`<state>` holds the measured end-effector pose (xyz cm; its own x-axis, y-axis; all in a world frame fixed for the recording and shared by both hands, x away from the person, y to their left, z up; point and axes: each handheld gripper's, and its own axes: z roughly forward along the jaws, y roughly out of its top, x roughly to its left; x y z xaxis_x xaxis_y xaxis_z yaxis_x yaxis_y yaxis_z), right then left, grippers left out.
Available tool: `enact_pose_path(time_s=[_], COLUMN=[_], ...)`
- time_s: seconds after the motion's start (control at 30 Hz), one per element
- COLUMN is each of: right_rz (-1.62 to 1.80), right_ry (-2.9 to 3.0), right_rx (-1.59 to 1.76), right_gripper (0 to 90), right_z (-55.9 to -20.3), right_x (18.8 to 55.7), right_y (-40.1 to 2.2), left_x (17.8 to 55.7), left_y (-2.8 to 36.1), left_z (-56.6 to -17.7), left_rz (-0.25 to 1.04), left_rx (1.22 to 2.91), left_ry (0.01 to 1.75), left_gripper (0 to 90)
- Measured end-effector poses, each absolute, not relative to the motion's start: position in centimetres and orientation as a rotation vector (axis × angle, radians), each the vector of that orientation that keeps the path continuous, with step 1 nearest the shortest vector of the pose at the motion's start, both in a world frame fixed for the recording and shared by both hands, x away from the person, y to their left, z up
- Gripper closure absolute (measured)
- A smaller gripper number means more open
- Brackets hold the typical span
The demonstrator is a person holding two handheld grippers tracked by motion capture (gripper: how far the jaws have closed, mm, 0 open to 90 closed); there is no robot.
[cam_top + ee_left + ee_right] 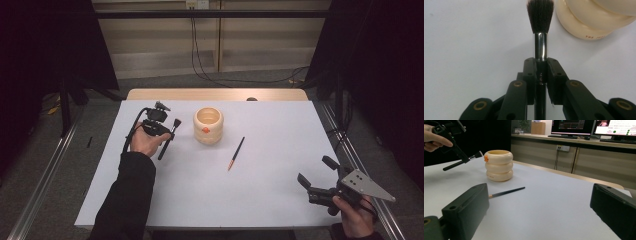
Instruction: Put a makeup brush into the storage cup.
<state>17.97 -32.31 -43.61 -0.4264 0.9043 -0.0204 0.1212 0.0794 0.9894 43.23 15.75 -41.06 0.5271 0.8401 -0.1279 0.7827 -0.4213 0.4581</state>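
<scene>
The left gripper [165,131] is clamped on a dark-bristled brush [540,35], pinching its black handle just below the silver ferrule and holding it off the table [280,200], just left of the cream ringed pot [208,125]. A thin pencil-like brush [236,153] lies flat, near the pot's right side. Well apart from the pot, the right gripper [312,172] has its jaws spread wide with nothing between them.

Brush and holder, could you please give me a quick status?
Left claw shut on brush, lifted beside cream holder. Right claw open, idle. Thin brush lies clear of the path.
</scene>
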Motion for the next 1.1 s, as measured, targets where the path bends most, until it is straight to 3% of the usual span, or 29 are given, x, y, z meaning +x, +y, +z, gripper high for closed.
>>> enact_pose_path(time_s=[0.33,1.1], right_rz=[1.415,1.415], right_ry=[1.653,1.654], right_rx=[1.037,1.039], right_gripper=[1.7,1.7], right_z=[-43.6,-43.6], right_x=[18.0,18.0], right_y=[-32.3,-32.3], left_x=[43.0,40.6], left_y=[16.2,17.1], left_z=[-40.4,-38.2], left_rz=[0.180,0.340], left_rx=[2.266,2.000], left_ry=[1.301,1.154], left_gripper=[78.9,78.8])
